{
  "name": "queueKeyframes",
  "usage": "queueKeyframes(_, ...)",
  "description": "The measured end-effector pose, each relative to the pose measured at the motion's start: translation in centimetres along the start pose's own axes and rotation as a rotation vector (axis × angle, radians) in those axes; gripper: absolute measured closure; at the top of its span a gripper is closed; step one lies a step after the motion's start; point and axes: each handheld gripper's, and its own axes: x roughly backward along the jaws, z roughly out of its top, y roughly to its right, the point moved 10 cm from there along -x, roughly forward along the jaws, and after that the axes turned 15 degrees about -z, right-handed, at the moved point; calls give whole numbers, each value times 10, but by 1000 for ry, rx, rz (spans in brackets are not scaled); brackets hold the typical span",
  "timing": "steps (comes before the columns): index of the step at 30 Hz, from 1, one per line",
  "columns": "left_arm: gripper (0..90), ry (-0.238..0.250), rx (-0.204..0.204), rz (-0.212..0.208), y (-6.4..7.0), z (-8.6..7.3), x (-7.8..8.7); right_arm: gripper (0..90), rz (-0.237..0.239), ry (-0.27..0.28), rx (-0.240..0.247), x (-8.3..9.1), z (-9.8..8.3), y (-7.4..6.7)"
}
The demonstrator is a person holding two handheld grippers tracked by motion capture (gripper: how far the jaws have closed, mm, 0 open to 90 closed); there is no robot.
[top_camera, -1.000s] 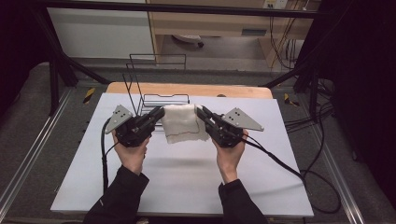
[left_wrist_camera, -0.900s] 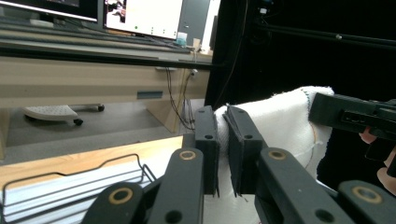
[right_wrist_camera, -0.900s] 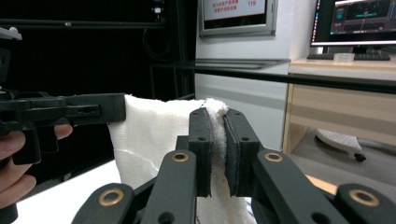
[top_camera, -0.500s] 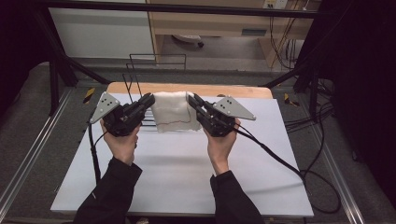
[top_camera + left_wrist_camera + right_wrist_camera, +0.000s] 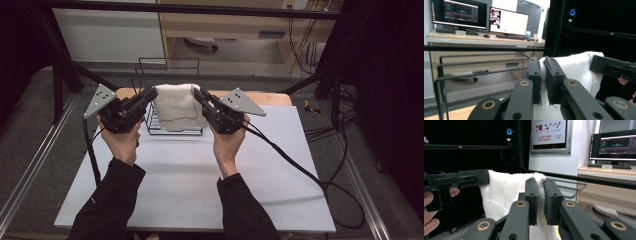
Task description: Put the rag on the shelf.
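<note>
A white towel [image 5: 176, 106] with a thin dark stitched line hangs stretched between my two grippers, above the wire rack [image 5: 153, 127] at the far side of the table. My left gripper [image 5: 149, 95] is shut on the towel's upper left corner, and my right gripper [image 5: 198, 94] is shut on its upper right corner. In the left gripper view the jaws [image 5: 543, 75] pinch the towel [image 5: 577, 70] edge, with the other gripper [image 5: 614, 68] beyond it. In the right gripper view the jaws [image 5: 540, 195] clamp the towel [image 5: 504, 195], and the left gripper [image 5: 456, 180] holds the far corner.
The black wire rack stands on a white table sheet [image 5: 190, 185] near a wooden board [image 5: 270, 97] at the far edge. Cables [image 5: 300, 165] trail off to the right. Black frame posts [image 5: 60, 75] rise at both sides, and a desk with monitors [image 5: 484, 17] lies beyond.
Both hands have risen and moved away from the person, carrying the towel from low over the table to hang above the wire rack. Both grips stay the same.
</note>
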Motion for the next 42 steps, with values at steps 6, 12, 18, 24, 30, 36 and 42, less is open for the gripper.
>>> queueKeyframes(6, 830, 18, -15, 10, -7, 15, 0, 826, 1, 17, -5, -10, 12, -5)
queueKeyframes(12, 830, 31, -18, 18, -15, 29, -1, 826, -2, 34, -10, -19, 26, -8)
queueKeyframes(18, 831, 40, -22, 30, -24, 43, -2, 826, -6, 43, -5, -30, 36, -12)
queueKeyframes(24, 831, 49, -34, 31, -29, 56, -2, 826, -6, 48, -8, -39, 46, -14)
queueKeyframes(30, 831, 53, -53, 38, -33, 71, -5, 826, -12, 63, -5, -47, 59, -15)
queueKeyframes(36, 831, 57, -52, 43, -40, 83, -8, 826, -15, 74, -7, -54, 70, -16)
queueKeyframes(42, 831, 52, -57, 57, -49, 90, -12, 826, -19, 79, -7, -64, 74, -16)
